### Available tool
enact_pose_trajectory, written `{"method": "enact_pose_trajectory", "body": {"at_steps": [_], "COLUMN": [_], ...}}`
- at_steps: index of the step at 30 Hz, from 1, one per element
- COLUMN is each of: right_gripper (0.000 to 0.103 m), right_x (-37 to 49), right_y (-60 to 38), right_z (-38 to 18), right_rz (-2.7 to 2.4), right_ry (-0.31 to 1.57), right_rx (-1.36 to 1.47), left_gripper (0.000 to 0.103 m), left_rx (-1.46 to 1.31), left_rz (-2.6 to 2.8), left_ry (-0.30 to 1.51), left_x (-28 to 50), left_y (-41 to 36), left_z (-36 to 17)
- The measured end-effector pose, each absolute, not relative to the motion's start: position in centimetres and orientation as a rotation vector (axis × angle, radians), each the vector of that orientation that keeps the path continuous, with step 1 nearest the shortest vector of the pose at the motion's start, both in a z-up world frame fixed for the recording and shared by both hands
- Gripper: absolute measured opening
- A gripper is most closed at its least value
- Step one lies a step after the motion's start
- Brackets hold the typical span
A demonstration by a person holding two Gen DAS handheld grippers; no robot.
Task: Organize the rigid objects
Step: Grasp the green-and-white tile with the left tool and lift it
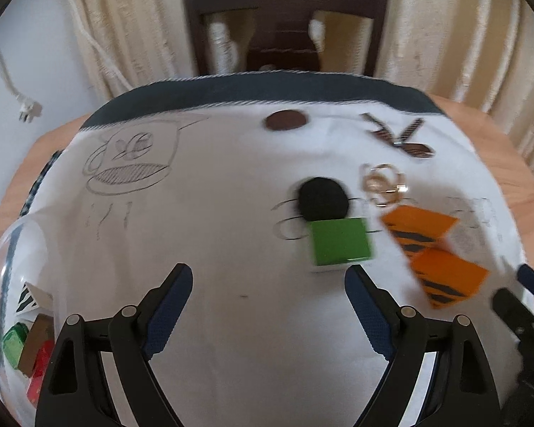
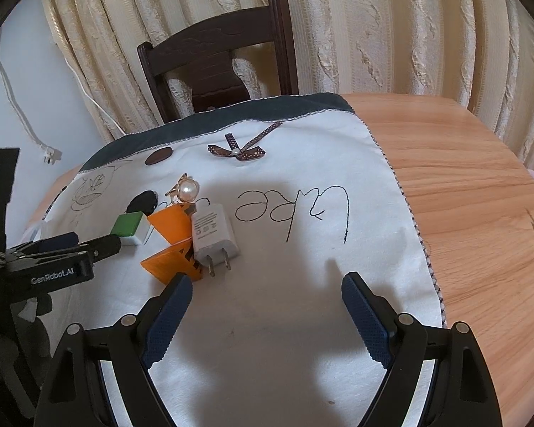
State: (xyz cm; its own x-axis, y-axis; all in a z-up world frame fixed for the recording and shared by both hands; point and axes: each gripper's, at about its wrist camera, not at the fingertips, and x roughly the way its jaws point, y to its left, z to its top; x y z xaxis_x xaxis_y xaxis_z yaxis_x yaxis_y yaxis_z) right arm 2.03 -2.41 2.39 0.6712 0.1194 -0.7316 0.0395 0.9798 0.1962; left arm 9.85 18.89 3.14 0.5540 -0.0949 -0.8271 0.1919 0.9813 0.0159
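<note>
On the white embroidered cloth, the green-topped square block lay upper right of the spread, empty left gripper; the right gripper gaped too, the white plug adapter at its upper left.

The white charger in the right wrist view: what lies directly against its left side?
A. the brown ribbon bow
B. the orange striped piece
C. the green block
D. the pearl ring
B: the white charger lies flat on the cloth with the orange striped piece pressed against its left edge, while the green block sits further left, and the pearl ring and the ribbon bow lie behind it.
</note>
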Motion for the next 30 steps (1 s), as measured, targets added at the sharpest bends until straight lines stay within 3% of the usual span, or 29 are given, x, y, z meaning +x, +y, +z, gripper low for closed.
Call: {"method": "enact_pose_trajectory", "body": {"at_steps": [12,18,22,30], "right_gripper": [0.089,0.089,0.089,0.089], "right_x": [2.0,1.9,2.0,2.4], "right_y": [-2.5,-2.4,-2.3,-2.4], "right_z": [2.4,2.3,2.1,1.9], "right_rz": [0.048,0.048,0.050,0.034], "right_ry": [0.836,0.841,0.844,0.855], "right_rx": [0.209,0.206,0.201,0.195], "left_gripper": [0.086,0.066,0.045,0.042], "left_rx": [0.153,0.127,0.105,0.064], "left_rz": [-0.214,-0.248,-0.265,-0.280], "left_ry": [0.947,0.971,0.956,0.946], "left_x": [10.9,11.5,11.5,10.9], "left_y": [15.4,15.2,15.4,16.3], "left_z": [2.8,1.9,2.0,2.4]}}
